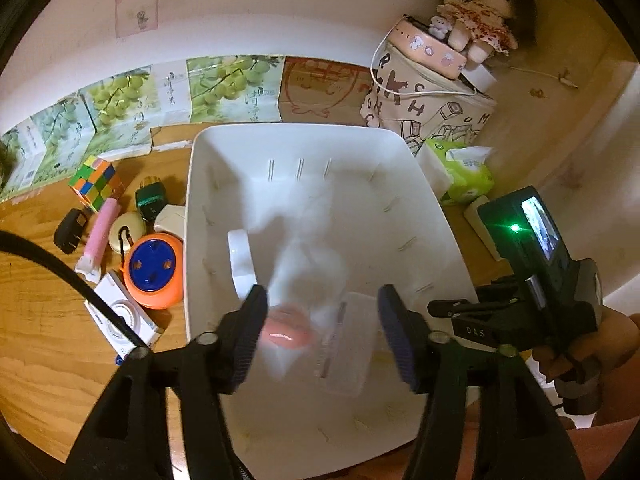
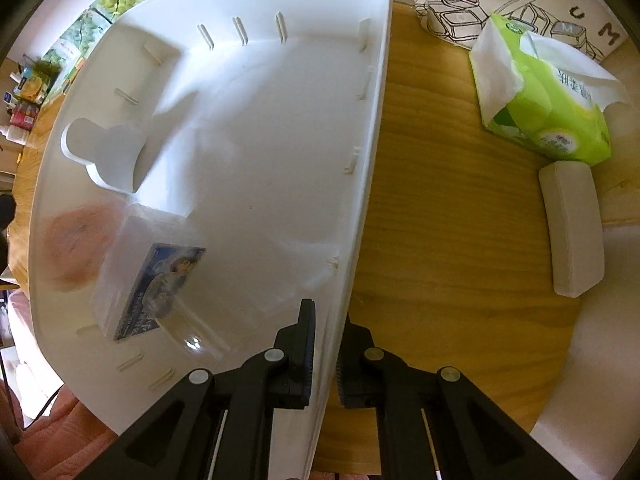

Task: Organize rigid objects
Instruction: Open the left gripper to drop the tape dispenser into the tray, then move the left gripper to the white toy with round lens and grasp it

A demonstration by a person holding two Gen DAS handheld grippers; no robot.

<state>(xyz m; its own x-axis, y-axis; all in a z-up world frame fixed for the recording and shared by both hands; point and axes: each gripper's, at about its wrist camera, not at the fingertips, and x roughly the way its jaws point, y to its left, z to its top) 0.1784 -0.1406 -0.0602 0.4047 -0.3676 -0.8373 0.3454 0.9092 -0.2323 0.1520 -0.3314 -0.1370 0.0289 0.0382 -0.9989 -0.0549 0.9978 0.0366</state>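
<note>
A white plastic bin [image 1: 192, 200] fills the middle of the left wrist view. My left gripper [image 1: 322, 296] hangs open over its near end, its pads touching nothing. Below the fingers, a blurred pink round object [image 1: 286, 330] and a clear plastic case [image 1: 348, 344] are inside the bin. In the right wrist view the clear case [image 2: 160, 276] holds a printed card, and the pink object [image 2: 74, 248] lies beside it. My right gripper [image 2: 330, 312] is shut on the bin's right wall [image 2: 384, 80]. A hand holds its housing [image 1: 536, 272].
Left of the bin lie a puzzle cube [image 1: 94, 180], an orange and blue round item [image 1: 154, 270], a white camera [image 1: 124, 316], a pink tube [image 1: 100, 236] and a black charger [image 1: 72, 230]. To its right are a green tissue pack [image 2: 548, 92], a white case [image 2: 572, 232] and a printed bag [image 1: 432, 96].
</note>
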